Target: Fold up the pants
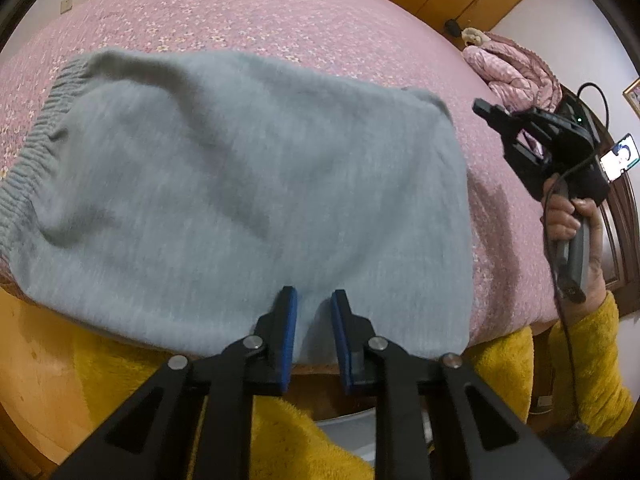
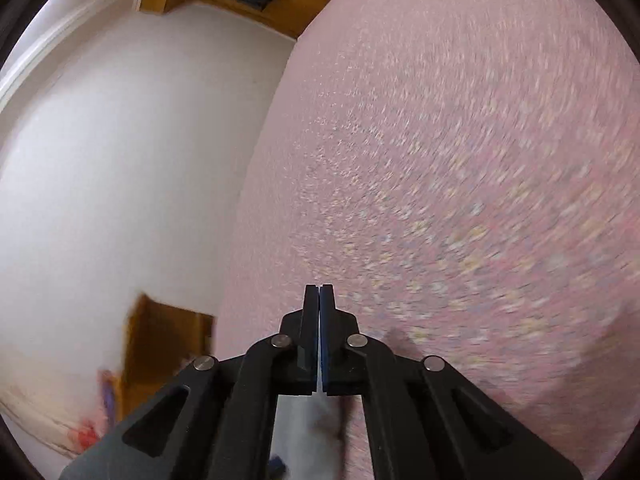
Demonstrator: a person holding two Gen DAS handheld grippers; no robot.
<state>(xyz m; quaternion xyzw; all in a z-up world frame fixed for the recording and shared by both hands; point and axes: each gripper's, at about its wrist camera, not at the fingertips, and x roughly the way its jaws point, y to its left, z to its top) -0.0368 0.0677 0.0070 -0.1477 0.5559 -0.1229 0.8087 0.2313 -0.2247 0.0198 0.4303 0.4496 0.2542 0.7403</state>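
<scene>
Grey pants (image 1: 240,184) lie folded into a broad rectangle on the pink flowered bed (image 1: 280,12), with the ribbed waistband (image 1: 36,140) at the left. Their near edge reaches the bed's front. My left gripper (image 1: 314,294) points down at that near edge, its jaws narrowly apart, and a small ridge of the grey fabric is pinched between the blue pads. My right gripper (image 2: 319,286) is shut on nothing. In the left wrist view the right gripper (image 1: 482,106) hangs in the air off the pants' right side, held by a hand (image 1: 564,220). The right wrist view is blurred.
A bundled pink quilt (image 1: 516,68) lies at the bed's far right, near a phone (image 1: 618,158) on the dark headboard. Yellow fleece clothing (image 1: 592,360) fills the foreground below the bed edge. A white wall (image 2: 120,160) and wooden furniture (image 2: 168,344) border the bed (image 2: 440,160).
</scene>
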